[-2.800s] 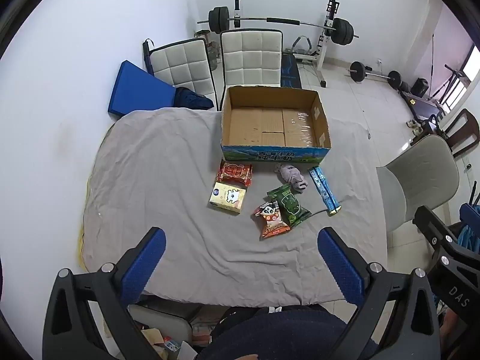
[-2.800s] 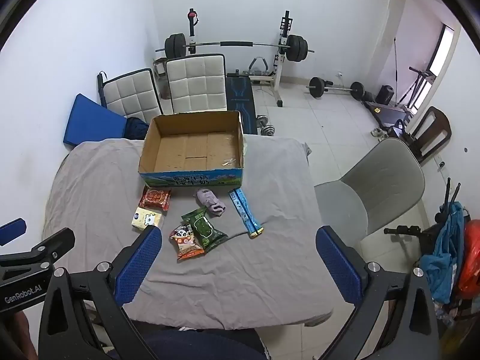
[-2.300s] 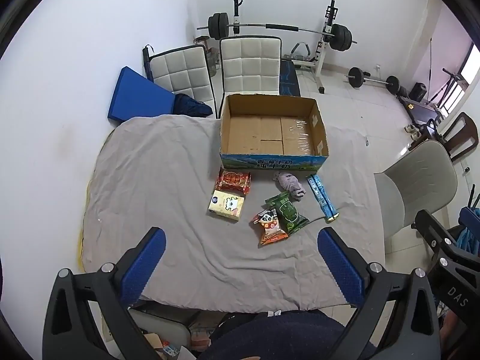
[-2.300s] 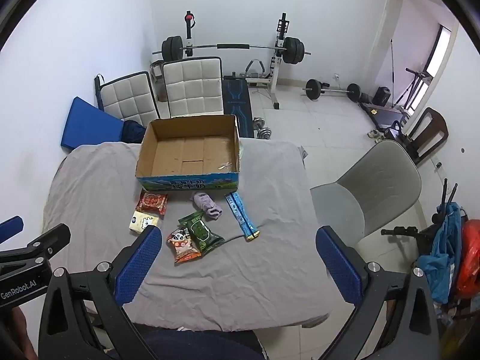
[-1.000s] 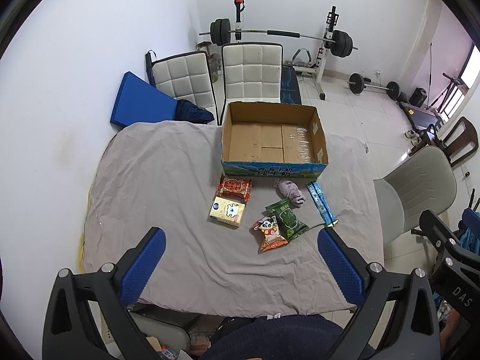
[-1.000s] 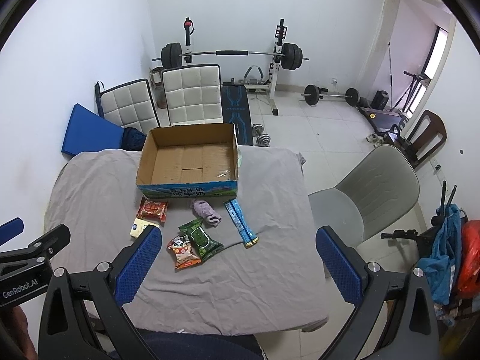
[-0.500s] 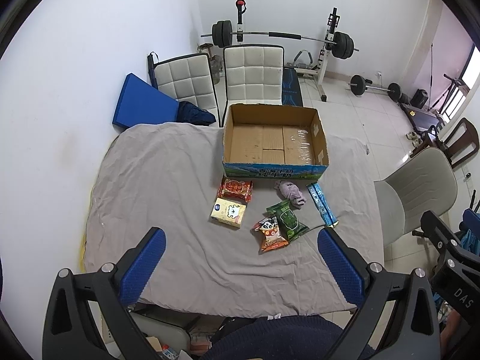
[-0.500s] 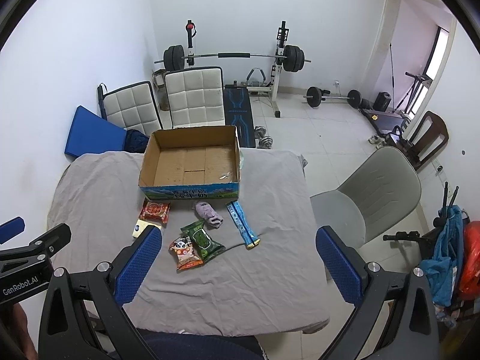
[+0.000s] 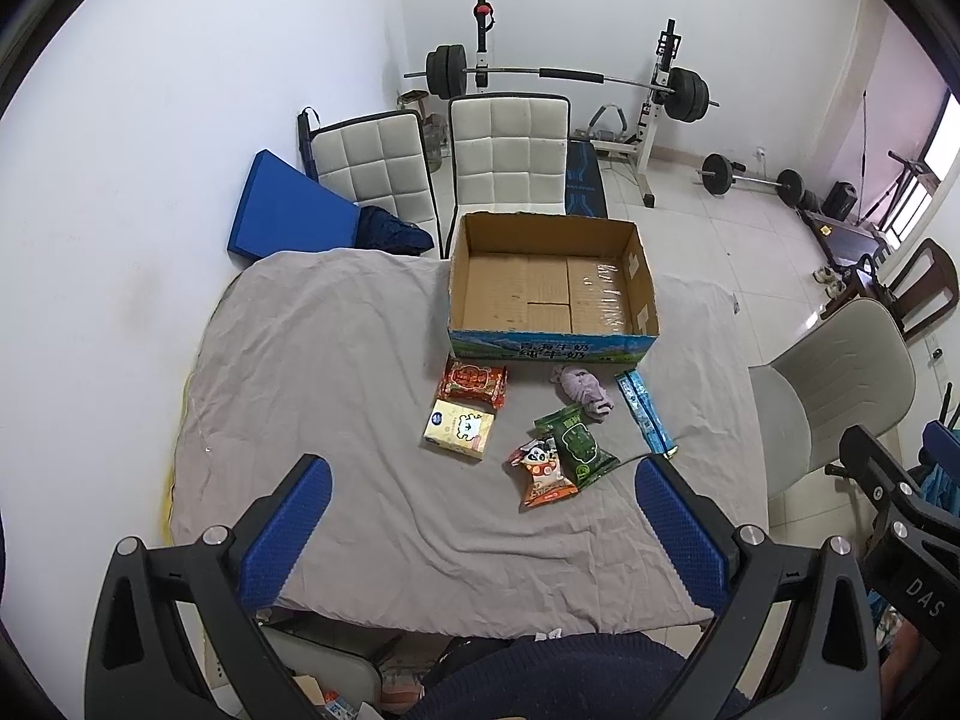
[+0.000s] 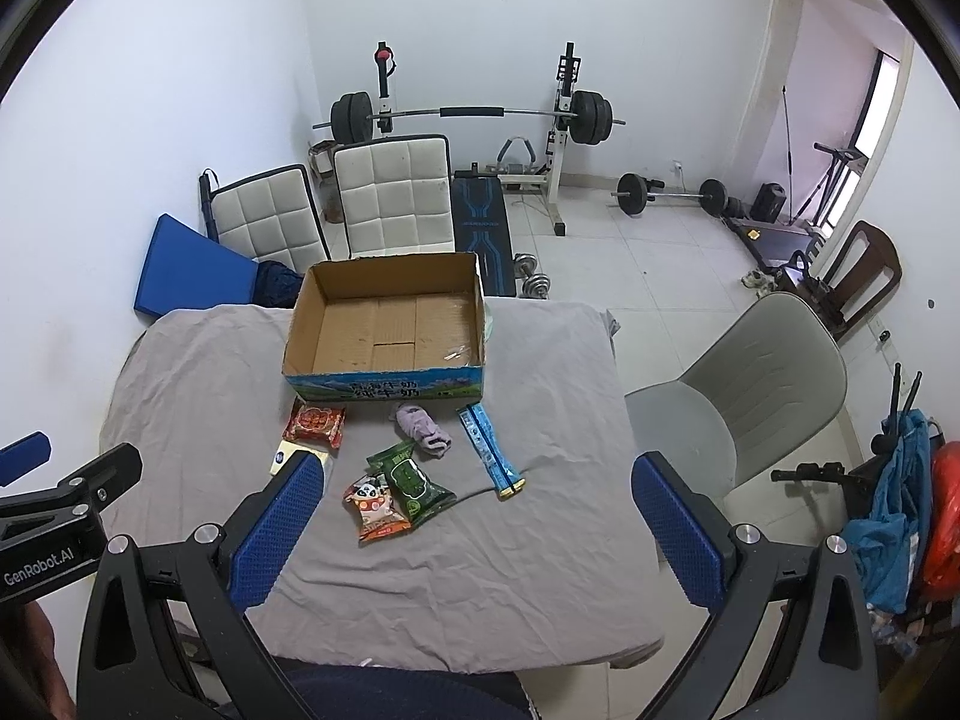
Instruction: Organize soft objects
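Observation:
An empty open cardboard box (image 9: pixel 549 294) (image 10: pixel 390 330) stands at the far side of a table covered with a grey cloth (image 9: pixel 336 384) (image 10: pixel 540 540). In front of it lie a red packet (image 9: pixel 474 382) (image 10: pixel 315 422), a yellow packet (image 9: pixel 459 429), a purple cloth bundle (image 9: pixel 582 390) (image 10: pixel 423 427), a green packet (image 9: pixel 576 444) (image 10: pixel 411 483), an orange panda packet (image 9: pixel 540 471) (image 10: pixel 375 507) and a long blue packet (image 9: pixel 645 411) (image 10: pixel 489 444). My left gripper (image 9: pixel 480 516) and right gripper (image 10: pixel 477 516) are open and empty, held high above the table's near edge.
Two white padded chairs (image 9: pixel 468 162) and a blue mat (image 9: pixel 288 210) stand behind the table. A grey chair (image 10: pixel 744 384) is at the right side. A barbell rack (image 10: pixel 474 114) and weights stand at the back wall.
Both grippers have shifted slightly; the views rose and tilted a little. Nothing on the table has moved. Both grippers stay open.

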Motion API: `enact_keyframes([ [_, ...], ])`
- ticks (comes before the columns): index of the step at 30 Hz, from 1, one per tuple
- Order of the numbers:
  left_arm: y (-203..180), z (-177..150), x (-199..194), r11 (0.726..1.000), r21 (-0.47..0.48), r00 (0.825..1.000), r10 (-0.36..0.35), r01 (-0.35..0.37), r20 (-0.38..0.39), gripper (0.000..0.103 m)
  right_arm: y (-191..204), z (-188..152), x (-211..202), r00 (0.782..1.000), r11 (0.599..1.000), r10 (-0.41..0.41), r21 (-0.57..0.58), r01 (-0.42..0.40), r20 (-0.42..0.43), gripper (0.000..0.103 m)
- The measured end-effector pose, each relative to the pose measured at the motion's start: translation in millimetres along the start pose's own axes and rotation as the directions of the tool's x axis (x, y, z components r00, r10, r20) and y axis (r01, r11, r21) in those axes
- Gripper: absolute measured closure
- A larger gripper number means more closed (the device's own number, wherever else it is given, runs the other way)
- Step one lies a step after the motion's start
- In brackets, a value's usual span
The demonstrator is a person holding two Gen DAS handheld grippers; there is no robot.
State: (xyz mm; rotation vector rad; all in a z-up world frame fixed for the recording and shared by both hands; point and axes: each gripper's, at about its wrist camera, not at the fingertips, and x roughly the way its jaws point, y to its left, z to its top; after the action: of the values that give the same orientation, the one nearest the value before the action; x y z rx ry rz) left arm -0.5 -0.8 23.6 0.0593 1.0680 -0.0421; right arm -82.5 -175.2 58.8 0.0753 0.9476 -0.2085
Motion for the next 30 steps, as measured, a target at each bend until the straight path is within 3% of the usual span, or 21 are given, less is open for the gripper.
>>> enact_keyframes([
  [14,-0.1,1.9,3.7,1.0,-0.012,1.0,-0.02,0.02,0.002,0.0,1.9,1.9,0.0,1.0,1.0,-0.001,0.007,0.001,0.004,0.0],
  [19,4.2,12.5,22.7,0.999,-0.035,1.0,-0.017,0.018,0.02,0.0,-8.2,4.6,24.9,0.999,0.999,0.013,0.045,-0.011,-0.038,0.0],
  [26,-5.4,19.7,113.2,0.999,-0.053,0.996,-0.014,0.01,-0.082,0.0,-36.8,5.4,116.0,0.986,0.994,0.053,0.101,-0.037,-0.16,0.0],
  [30,-21.6,4.9,202.2,1.0,-0.029,0.969,-0.01,0.003,-0.246,0.0,-40.7,-5.7,190.1,0.965,0.997,0.051,0.074,-0.033,-0.256,0.0],
])
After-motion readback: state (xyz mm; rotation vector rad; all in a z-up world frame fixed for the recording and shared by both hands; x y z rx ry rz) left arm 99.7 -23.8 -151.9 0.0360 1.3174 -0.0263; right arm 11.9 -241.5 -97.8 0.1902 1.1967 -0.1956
